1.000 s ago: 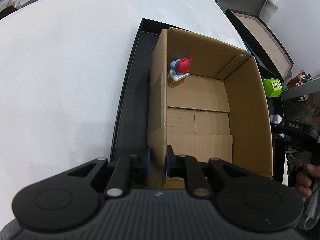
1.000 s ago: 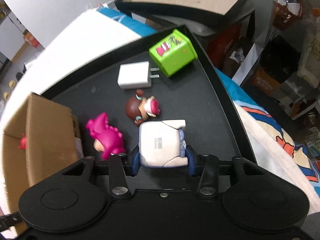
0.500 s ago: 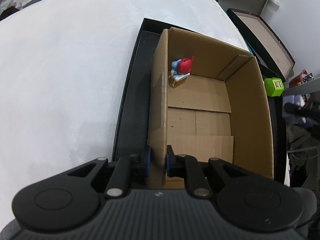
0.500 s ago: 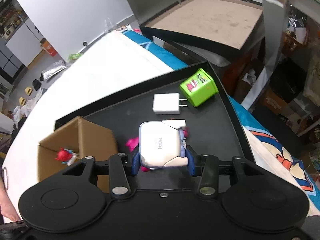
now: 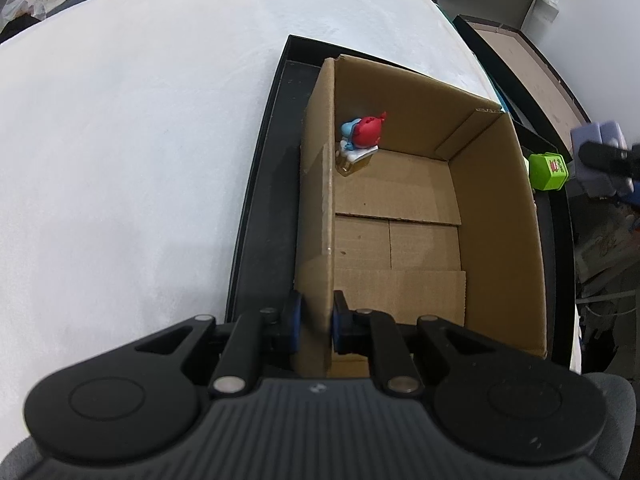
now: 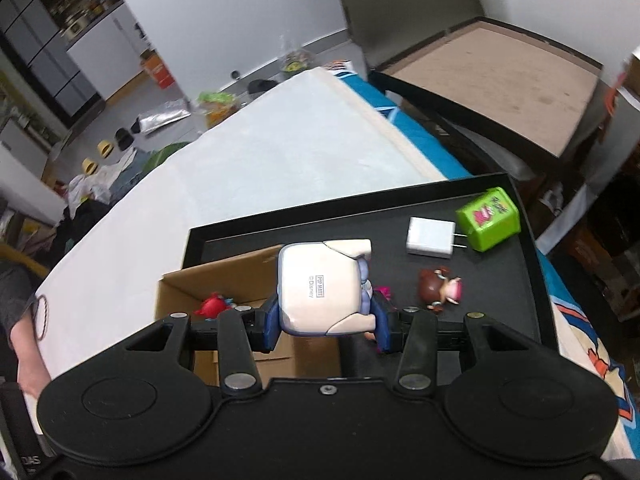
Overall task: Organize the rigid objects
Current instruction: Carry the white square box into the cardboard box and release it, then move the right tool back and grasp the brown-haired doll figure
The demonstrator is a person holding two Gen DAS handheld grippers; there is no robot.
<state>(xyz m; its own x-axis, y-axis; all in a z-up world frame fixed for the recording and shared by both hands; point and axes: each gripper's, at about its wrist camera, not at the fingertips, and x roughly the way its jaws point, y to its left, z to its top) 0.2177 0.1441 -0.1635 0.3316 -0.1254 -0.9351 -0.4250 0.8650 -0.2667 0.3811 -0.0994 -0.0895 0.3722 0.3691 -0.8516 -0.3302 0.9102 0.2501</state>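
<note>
Left gripper: jaws pinching the near left wall of the box, one pad outside, one inside. Pointing steeply down.

Box: open cardboard, sitting in the left part of the black tray. Tray resting on a white sheet; table or bed beneath, cannot tell. Inside the box, far left corner: red figure with a blue part, on a small clear base, tight against the left wall. Rest of box floor bare cardboard.

Right gripper: jaws clamped on a white toy, underside up, "POP MART" and "Disney" printed on it. Pads pressing on both sides of it. Held in the air above the right edge of the box, over the tray. Lavender parts visible along its right side. Same gripper and toy visible in the left view at far right, blurred.

On tray floor, right of box:
- pink toy, mostly hidden behind the white toy and right jaw
- brown figure, lying on its side, near the pink toy
- white plug, prongs pointing at the green cube
- green cube, far right corner, just beside the plug prongs

Sleeve and arm at left edge of right view.
</note>
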